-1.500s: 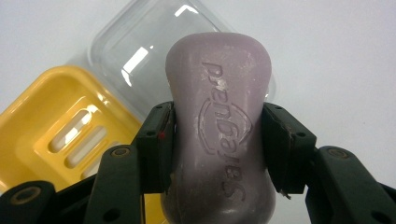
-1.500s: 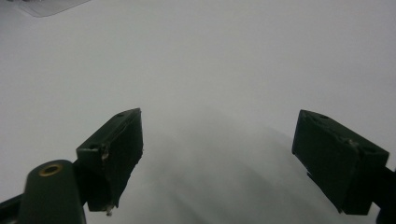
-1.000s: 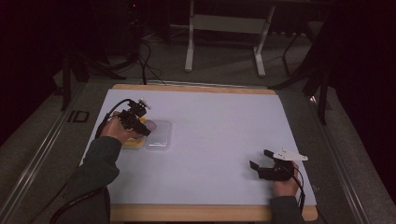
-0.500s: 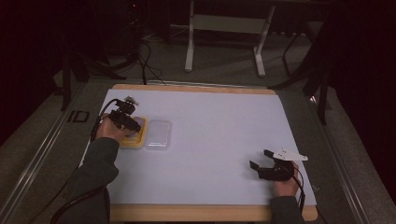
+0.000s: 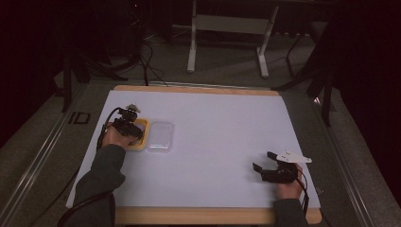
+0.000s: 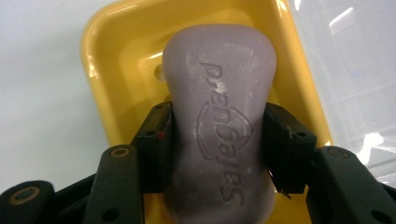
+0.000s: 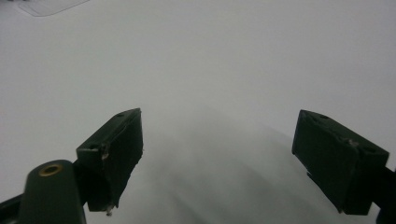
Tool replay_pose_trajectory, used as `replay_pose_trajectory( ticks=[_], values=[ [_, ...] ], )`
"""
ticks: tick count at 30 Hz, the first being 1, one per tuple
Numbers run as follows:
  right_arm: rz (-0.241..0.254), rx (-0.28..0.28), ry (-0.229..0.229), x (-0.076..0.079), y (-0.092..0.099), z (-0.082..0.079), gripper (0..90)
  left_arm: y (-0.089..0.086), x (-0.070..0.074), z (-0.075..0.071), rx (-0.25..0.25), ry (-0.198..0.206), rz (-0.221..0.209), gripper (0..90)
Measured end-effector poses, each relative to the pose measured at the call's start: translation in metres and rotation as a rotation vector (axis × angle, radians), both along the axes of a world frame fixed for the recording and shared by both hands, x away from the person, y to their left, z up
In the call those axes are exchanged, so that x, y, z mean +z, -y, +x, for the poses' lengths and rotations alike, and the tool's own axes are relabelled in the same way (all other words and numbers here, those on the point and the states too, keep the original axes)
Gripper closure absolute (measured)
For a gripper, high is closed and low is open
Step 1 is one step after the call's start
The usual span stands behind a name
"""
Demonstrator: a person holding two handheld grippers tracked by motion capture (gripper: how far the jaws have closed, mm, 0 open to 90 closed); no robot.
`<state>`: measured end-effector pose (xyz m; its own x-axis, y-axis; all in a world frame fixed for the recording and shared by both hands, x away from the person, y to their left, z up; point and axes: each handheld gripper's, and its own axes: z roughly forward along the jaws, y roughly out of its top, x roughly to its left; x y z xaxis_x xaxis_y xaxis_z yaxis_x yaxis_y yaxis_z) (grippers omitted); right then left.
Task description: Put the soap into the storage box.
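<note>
Left gripper [image 5: 133, 134] at the far left, pointing down, forearm in a dark sleeve reaching in from the bottom edge; jaws pressed on both sides of what it holds, having just eased open a touch. Right gripper [image 5: 265, 163] low near the front right, pointing left, jaws spread wide, nothing between them.

Raised lettering on the lilac soap bar [image 6: 219, 126] in my left gripper, upside down from here, seemingly "Safeguard" inside a shield outline, "ID" marked on the floor [image 5: 78, 117]
</note>
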<state>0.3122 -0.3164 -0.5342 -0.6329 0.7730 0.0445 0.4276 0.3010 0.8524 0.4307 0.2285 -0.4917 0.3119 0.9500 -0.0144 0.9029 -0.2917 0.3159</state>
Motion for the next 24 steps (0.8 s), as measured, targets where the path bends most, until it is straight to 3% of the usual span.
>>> replay_pose_trajectory(
  ticks=[4, 9, 21, 23, 24],
  values=[
    [-0.001, 0.001, 0.000, 0.000, 0.000, 0.000, 16.1, -0.007, 0.006, -0.001, -0.009, 0.007, -0.041, 42.4],
    [-0.001, 0.002, -0.001, 0.000, 0.000, 0.000, 16.0, -0.015, 0.019, -0.005, -0.003, 0.067, -0.090, 36.7],
    [-0.002, 0.002, -0.001, 0.000, 0.000, 0.000, 16.0, -0.010, 0.040, -0.018, -0.048, 0.176, -0.114, 32.7],
    [-0.001, 0.002, -0.002, 0.000, 0.000, 0.000, 16.0, -0.010, 0.040, -0.018, -0.048, 0.176, -0.114, 32.3],
    [-0.001, 0.002, -0.002, 0.000, 0.000, 0.000, 16.1, -0.008, 0.044, -0.023, -0.057, 0.197, -0.132, 32.3]
  ],
)
